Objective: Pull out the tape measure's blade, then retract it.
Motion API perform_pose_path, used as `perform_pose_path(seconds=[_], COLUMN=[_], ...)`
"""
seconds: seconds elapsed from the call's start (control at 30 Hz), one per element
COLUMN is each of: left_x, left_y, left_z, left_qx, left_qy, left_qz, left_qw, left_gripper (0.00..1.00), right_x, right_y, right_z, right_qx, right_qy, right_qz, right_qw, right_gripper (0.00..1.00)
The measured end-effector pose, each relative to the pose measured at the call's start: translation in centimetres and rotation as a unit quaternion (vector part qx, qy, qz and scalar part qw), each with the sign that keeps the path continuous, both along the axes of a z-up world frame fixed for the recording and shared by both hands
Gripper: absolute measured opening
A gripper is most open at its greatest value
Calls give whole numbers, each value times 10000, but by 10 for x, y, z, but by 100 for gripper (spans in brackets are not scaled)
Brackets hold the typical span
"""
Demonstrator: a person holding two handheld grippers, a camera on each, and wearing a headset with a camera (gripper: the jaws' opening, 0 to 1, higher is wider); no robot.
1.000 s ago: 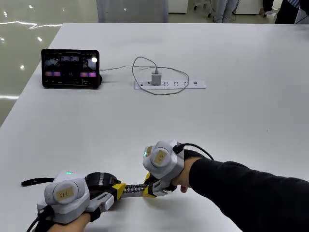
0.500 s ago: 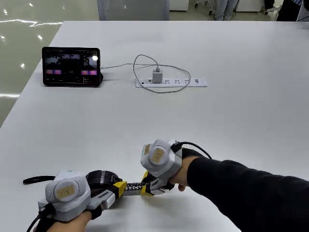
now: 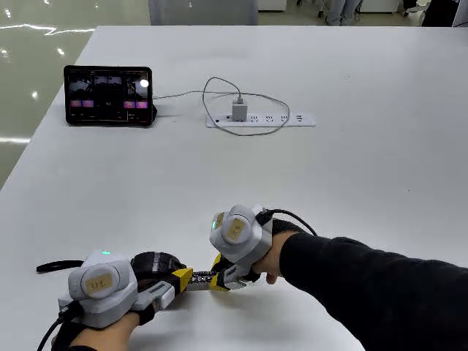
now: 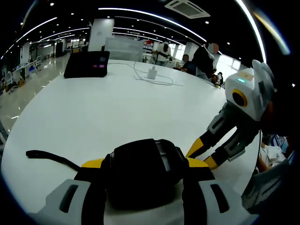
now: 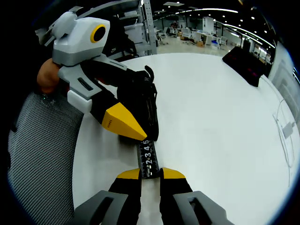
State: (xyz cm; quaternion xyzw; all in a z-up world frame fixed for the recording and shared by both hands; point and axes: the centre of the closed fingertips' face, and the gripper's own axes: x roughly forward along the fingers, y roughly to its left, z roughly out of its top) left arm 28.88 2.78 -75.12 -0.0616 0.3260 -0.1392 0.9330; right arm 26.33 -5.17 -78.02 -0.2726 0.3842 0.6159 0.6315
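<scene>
We are clamping our left claw [image 3: 174, 281] on the black round tape measure [image 3: 152, 265] at the near left edge of the white desk [image 3: 292, 183]. Our right claw [image 5: 151, 174] is pinching its numbered blade [image 5: 148, 157] just right of it.

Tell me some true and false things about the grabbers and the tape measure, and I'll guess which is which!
1. The left gripper holds the black tape measure. True.
2. The right gripper is open and touches nothing. False: its jaws pinch the blade.
3. The tablet has its screen lit. True.
4. The power strip has nothing plugged in. False: a white charger sits in it.
</scene>
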Motion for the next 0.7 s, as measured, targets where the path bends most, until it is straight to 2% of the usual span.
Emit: perform_pose_path(seconds=[0.7], left_x=[0], left_y=[1], left_z=[-1], left_qx=[37], left_qy=[48], left_qz=[32], left_qw=[10000], left_gripper=[61], right_x=[0], right_y=[9], right_z=[-1], right_qx=[30], right_qy=[-138], right_qz=[103], right_qw=[9998], right_gripper=[11])
